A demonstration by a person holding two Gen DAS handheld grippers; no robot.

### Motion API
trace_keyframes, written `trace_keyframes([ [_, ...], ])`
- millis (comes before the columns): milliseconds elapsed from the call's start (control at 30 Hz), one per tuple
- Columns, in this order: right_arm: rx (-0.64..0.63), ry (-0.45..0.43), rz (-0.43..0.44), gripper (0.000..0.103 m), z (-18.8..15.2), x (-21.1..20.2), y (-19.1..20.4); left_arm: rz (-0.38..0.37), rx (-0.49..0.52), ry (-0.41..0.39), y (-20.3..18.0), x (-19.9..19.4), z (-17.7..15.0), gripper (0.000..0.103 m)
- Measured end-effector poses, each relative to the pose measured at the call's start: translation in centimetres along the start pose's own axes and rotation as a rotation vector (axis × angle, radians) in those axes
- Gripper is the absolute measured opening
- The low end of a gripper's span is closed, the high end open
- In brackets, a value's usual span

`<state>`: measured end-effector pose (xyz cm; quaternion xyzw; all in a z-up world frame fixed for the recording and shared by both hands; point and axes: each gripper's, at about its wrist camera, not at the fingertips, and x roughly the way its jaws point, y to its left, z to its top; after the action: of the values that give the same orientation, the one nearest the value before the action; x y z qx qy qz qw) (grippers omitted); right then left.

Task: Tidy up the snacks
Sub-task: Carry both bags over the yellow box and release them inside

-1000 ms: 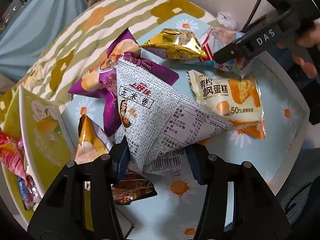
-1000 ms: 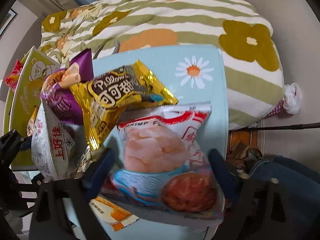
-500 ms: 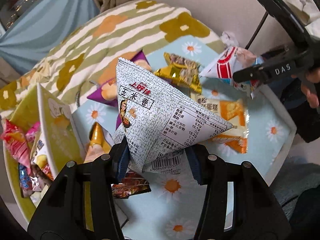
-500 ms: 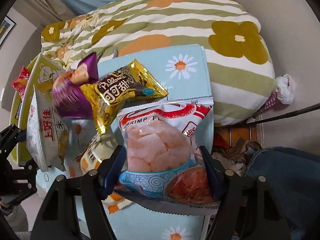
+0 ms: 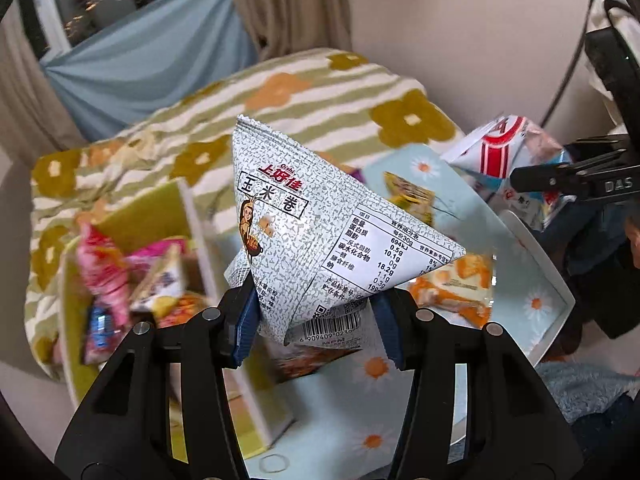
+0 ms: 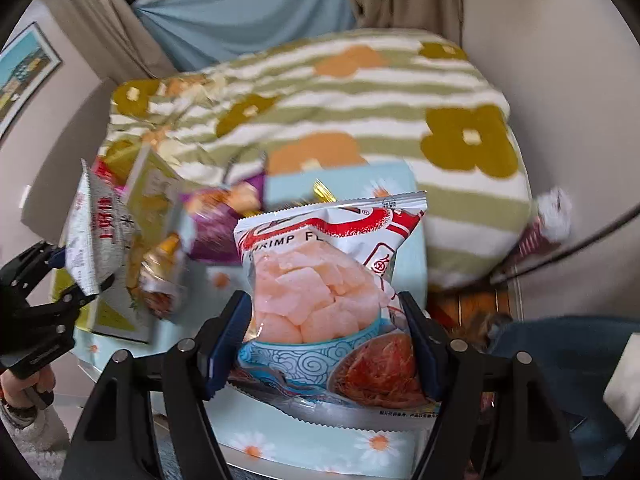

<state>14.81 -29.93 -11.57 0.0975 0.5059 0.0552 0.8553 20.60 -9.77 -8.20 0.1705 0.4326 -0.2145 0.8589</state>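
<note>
My left gripper (image 5: 314,322) is shut on a grey-white corn roll bag (image 5: 316,224) and holds it in the air above the daisy-print tray (image 5: 540,280). The bag also shows in the right wrist view (image 6: 98,236). My right gripper (image 6: 324,340) is shut on a shrimp chips bag (image 6: 324,276), lifted above the tray (image 6: 304,440); that bag shows at the right of the left wrist view (image 5: 508,156). A yellow-green box (image 5: 176,216) holding several snacks stands left of the tray. A purple bag (image 6: 220,216) and a cake packet (image 5: 452,284) lie on the tray.
A striped flower-print blanket (image 6: 340,96) covers the surface behind the tray. A wall (image 5: 460,32) stands to the right and a blue cloth (image 6: 248,12) hangs behind. A gold snack packet (image 5: 408,196) lies on the tray's far side.
Both grippers have risen with their bags, so the tray and the box look smaller and lower. The views have tilted up toward the blanket and wall.
</note>
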Motion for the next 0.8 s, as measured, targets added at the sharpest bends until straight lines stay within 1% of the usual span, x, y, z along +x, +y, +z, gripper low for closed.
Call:
trace_keyframes([
  [167,-0.074,-0.077,0.065,0.069,1.8,-1.2,5.4,0.075,-0.074,-0.027,4.7,-2.3,-1.2,0.05],
  [233,-0.106,-0.099,0.1,0.069,2.6,-1.2,7.9,0.102,-0.1,-0.019,6.4,-2.5,-1.9,0.05],
  [333,-0.142,-0.114,0.154,0.069,3.8,-0.6,11.5,0.131,-0.156,0.018,9.8,-2.5,-3.5,0.05],
  [433,-0.166,-0.115,0.203,0.069,4.7,0.7,14.9,0.138,-0.199,0.079,12.4,-1.4,-5.1,0.05],
  [533,-0.153,-0.089,0.242,0.069,5.3,2.5,17.6,0.13,-0.242,0.145,14.6,0.3,-6.8,0.05],
  [600,-0.154,-0.087,0.266,0.069,5.6,3.3,19.3,0.117,-0.254,0.168,15.1,1.0,-7.6,0.05],
  [700,-0.176,-0.078,0.262,0.069,6.0,4.5,21.7,0.104,-0.265,0.195,15.4,1.9,-8.4,0.051],
  [733,-0.185,-0.074,0.264,0.069,6.1,4.9,22.3,0.108,-0.26,0.203,15.2,2.1,-8.4,0.055],
  [767,-0.191,-0.071,0.261,0.069,6.2,5.2,22.8,0.117,-0.251,0.207,15.1,2.3,-8.5,0.072],
  [800,-0.195,-0.067,0.257,0.069,6.2,5.6,23.3,0.143,-0.232,0.211,15.0,2.6,-8.6,0.087],
])
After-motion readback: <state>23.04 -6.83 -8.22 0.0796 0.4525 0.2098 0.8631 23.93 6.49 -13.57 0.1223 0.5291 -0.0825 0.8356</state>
